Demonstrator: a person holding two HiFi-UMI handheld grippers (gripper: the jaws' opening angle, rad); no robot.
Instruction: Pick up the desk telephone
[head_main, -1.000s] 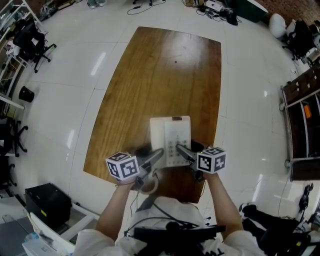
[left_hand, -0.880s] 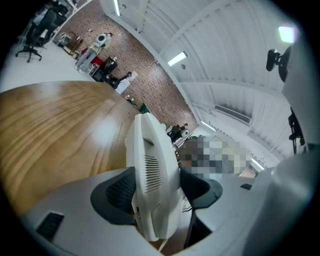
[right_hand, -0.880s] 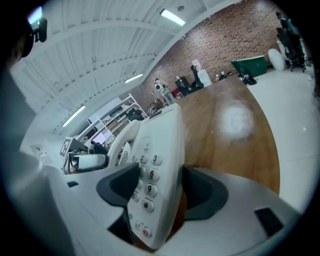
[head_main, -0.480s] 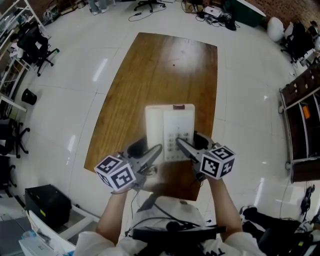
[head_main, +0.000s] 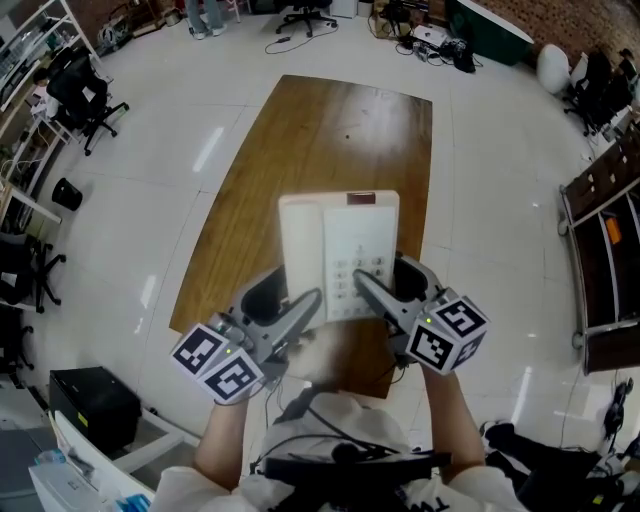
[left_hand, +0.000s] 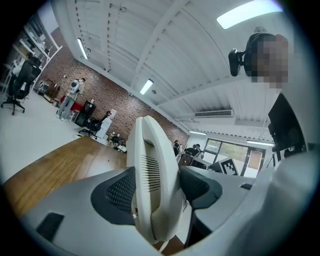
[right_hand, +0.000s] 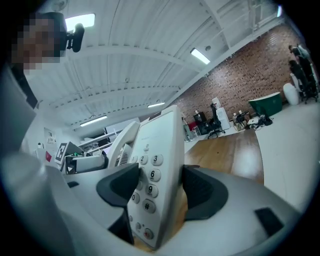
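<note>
Nearest to me, the left cube (head_main: 218, 362) and the right cube (head_main: 447, 332) are covering most of my hands, so I am hardly seeing them.

My left gripper (head_main: 305, 306) is pinching the left side of the desk telephone (head_main: 338, 255), right on the handset (head_main: 298, 250), with one of its jaws on top and one below. My right gripper (head_main: 372, 294) is pinching the right side, and the top one of its jaws is lying across the buttons (head_main: 358, 272). In the head view the lower jaws are hiding under the telephone. The two gripper views are showing both jaws of each gripper pressing on it.

I am holding the desk telephone flat and face up over the near end of the tabletop (head_main: 330, 130), up off the wood. The telephone and my grippers are covering part of the tabletop's near edge. A small dark strip (head_main: 360, 197) at the telephone's far edge is too small to read.

Farther off, the shiny white floor (head_main: 500, 150) is going all around the tabletop. A black box (head_main: 95, 405) is sitting on it at the lower left, and I am not seeing inside. A dark shelf unit (head_main: 600, 250) at the right is getting cut off by the edge, with something orange (head_main: 614, 226) lying in it. A black office chair (head_main: 85, 85) is standing far off at the left.
</note>
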